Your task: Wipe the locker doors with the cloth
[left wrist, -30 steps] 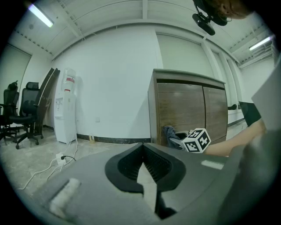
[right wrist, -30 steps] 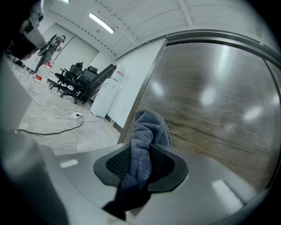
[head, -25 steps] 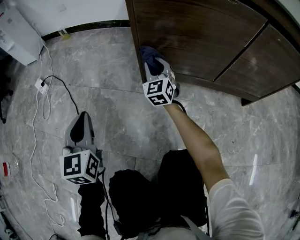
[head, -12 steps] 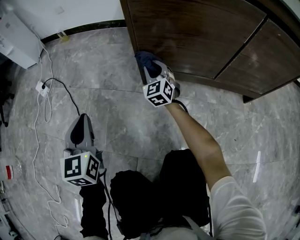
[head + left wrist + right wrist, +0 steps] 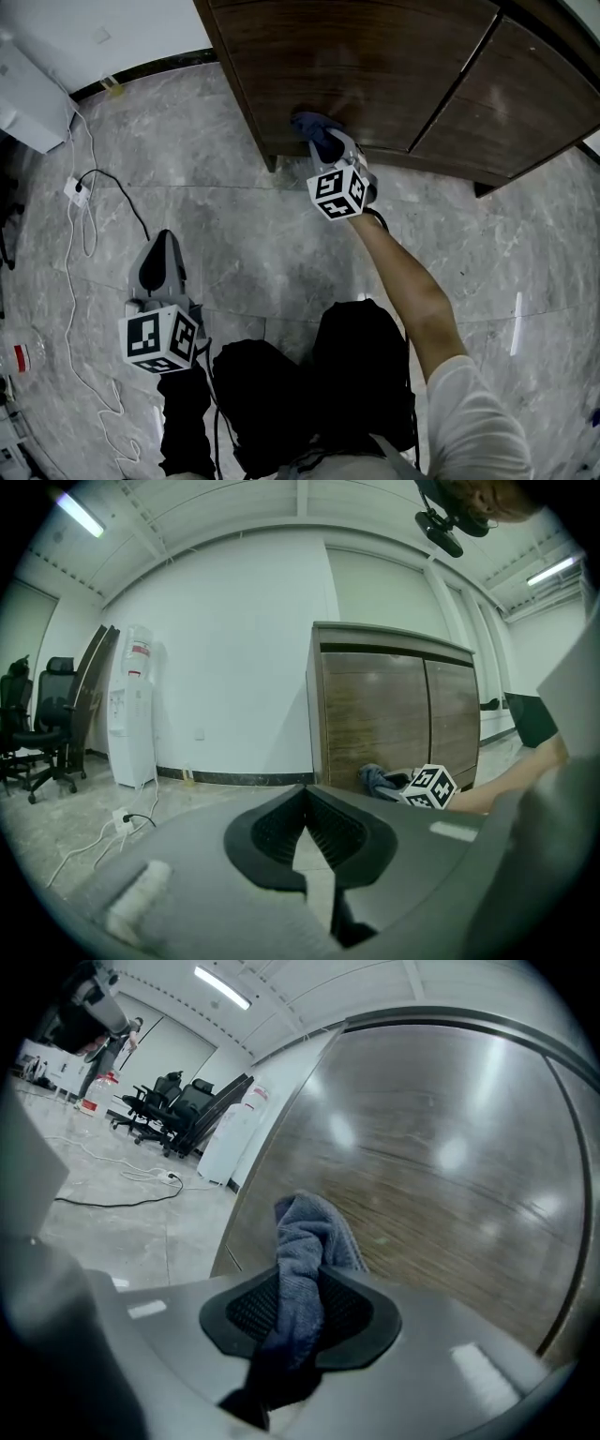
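Right gripper (image 5: 327, 147): jaws clamped on the cloth, held apart only by the fold of fabric between the pads; at 12 o'clock in the head view, at the end of an outstretched bare arm.
Cloth (image 5: 312, 129): blue-grey, bunched, pressed against the bottom of the left locker door; loose end trailing back through the jaws in the right gripper view (image 5: 302, 1258).
Locker doors: dark wood grain, side by side; left door (image 5: 356, 66) under the cloth, right door (image 5: 511, 103) at 2 o'clock from it, clear of the cloth.
Left gripper (image 5: 161, 255): jaws closed tip to tip with nothing between them; held low over the floor at 8 o'clock in the head view, well apart from the locker.
Floor (image 5: 234, 225): grey marble tile, with a white cable (image 5: 71, 281) trailing at 9 o'clock.
Background: water dispenser (image 5: 129, 705) against the white wall, at 9 o'clock in the left gripper view.
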Available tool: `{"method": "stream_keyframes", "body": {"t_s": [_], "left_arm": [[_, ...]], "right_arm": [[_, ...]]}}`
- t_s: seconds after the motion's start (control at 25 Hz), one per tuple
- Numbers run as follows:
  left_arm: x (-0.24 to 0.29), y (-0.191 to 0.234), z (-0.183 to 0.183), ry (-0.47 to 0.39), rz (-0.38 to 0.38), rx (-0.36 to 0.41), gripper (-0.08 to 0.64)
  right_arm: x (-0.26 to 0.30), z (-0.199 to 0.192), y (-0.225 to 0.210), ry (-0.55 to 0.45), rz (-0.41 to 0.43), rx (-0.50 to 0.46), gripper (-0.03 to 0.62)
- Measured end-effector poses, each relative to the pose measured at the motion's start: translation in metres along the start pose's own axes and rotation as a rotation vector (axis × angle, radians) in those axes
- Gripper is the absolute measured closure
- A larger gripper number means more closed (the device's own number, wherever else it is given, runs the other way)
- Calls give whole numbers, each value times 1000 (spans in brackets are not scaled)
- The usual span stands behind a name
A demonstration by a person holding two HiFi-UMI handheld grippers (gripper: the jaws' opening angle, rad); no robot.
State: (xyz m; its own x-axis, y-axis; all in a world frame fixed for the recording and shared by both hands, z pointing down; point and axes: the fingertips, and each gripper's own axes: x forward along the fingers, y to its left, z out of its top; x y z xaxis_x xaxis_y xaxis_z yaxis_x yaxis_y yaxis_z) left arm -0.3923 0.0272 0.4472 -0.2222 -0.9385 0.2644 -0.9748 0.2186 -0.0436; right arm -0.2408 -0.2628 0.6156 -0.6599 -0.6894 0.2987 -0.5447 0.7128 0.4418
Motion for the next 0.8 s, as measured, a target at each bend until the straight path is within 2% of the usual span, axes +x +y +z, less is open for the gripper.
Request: {"method": "stream_keyframes", "body": {"t_s": [0.8], "left_arm": [[12,-48,3,14,-52,33,560]], "right_arm": [[-73,-100,-117,86,-174,70,483]]}}
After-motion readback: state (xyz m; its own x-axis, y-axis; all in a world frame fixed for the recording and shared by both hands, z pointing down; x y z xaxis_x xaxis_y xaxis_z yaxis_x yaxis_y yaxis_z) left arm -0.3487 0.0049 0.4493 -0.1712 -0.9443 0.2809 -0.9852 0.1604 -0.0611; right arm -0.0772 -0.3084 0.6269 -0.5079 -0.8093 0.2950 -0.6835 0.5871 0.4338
